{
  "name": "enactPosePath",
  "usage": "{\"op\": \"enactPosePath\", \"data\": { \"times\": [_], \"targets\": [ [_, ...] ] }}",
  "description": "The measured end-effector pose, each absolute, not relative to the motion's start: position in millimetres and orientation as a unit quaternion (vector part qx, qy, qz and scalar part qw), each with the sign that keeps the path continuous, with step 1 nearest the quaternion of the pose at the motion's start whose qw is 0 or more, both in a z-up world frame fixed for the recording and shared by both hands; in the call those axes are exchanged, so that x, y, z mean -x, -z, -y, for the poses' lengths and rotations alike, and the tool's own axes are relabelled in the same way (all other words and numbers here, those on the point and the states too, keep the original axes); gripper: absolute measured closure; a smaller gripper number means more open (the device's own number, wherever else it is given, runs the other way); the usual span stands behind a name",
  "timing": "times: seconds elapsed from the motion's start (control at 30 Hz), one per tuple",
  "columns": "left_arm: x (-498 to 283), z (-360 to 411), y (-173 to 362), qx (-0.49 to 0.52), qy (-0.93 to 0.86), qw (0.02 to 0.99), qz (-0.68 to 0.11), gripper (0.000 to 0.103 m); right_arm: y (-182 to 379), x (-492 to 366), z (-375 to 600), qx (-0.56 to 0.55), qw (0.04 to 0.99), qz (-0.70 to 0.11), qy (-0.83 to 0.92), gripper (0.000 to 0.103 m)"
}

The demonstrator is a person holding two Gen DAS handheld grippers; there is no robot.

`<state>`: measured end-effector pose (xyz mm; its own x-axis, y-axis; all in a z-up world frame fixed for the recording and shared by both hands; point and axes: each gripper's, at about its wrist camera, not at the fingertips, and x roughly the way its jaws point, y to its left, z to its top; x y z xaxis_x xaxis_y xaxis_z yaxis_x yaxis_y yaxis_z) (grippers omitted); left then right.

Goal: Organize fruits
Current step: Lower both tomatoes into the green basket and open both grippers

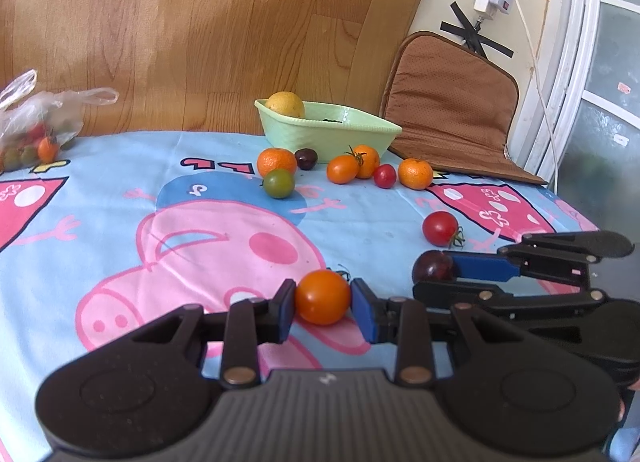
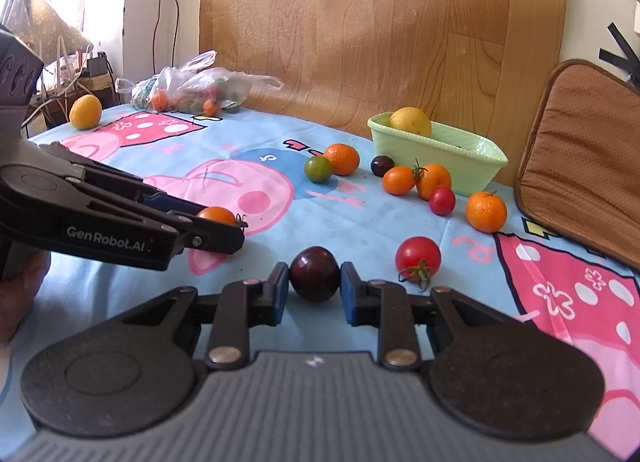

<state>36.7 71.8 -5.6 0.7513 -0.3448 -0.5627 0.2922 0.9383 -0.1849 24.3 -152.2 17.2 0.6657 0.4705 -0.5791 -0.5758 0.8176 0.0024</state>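
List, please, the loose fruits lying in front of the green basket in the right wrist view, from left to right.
green tomato → mandarin → dark plum → orange tomato → stemmed orange tomato → small red tomato → second mandarin. The green basket sits behind them.

Left wrist view: low over the cartoon tablecloth (image 1: 120,190), looking forward along its own fingers toward the wood-grain wall, very near an orange tomato (image 1: 322,296). Right wrist view: same height and heading, set just to the right, near a dark plum (image 2: 314,273). Both share the green basket (image 1: 320,134) (image 2: 436,150), the scattered fruit and each other's gripper.
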Motion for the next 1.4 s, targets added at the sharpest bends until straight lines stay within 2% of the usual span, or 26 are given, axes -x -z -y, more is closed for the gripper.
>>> {"op": "enactPosePath", "data": {
  "times": [0.2, 0.37, 0.47, 0.73, 0.9, 0.93, 0.97, 1.0, 1.03, 1.27, 1.4],
  "targets": [
    [-62, -83, -27, 0.081, 0.202, 0.930, -0.296, 0.073, -27, -41, 164, 0.022, 0.903, -0.311, -0.296, 0.073],
    [-108, -86, -73, 0.107, 0.238, 0.927, -0.269, 0.073, -59, -80, 177, 0.000, 0.918, -0.278, -0.282, 0.073],
    [-146, -77, -83, 0.096, 0.245, 0.928, -0.265, 0.073, -68, -112, 179, 0.011, 0.930, -0.258, -0.261, 0.073],
    [-261, -51, -52, 0.139, 0.239, 0.901, -0.335, 0.073, -42, -206, 194, -0.024, 0.929, -0.292, -0.225, 0.073],
    [-298, -35, -29, 0.121, 0.209, 0.898, -0.367, 0.073, -19, -248, 200, -0.052, 0.919, -0.325, -0.217, 0.071],
    [-300, -33, -27, 0.119, 0.210, 0.899, -0.365, 0.071, -16, -251, 198, -0.048, 0.920, -0.324, -0.214, 0.069],
    [-301, -34, -27, 0.119, 0.209, 0.900, -0.364, 0.067, -14, -252, 197, -0.043, 0.921, -0.324, -0.212, 0.060],
    [-300, -34, -28, 0.120, 0.212, 0.899, -0.364, 0.058, -13, -252, 196, -0.041, 0.922, -0.321, -0.214, 0.051],
    [-298, -35, -31, 0.123, 0.215, 0.900, -0.360, 0.054, -13, -251, 196, -0.040, 0.924, -0.315, -0.215, 0.049],
    [-235, -77, -54, 0.123, 0.215, 0.916, -0.315, 0.054, -32, -224, 204, -0.071, 0.930, -0.280, -0.229, 0.049],
    [-180, -75, -37, 0.042, 0.160, 0.938, -0.303, 0.054, -42, -199, 197, -0.106, 0.900, -0.302, -0.296, 0.050]
  ]
}}
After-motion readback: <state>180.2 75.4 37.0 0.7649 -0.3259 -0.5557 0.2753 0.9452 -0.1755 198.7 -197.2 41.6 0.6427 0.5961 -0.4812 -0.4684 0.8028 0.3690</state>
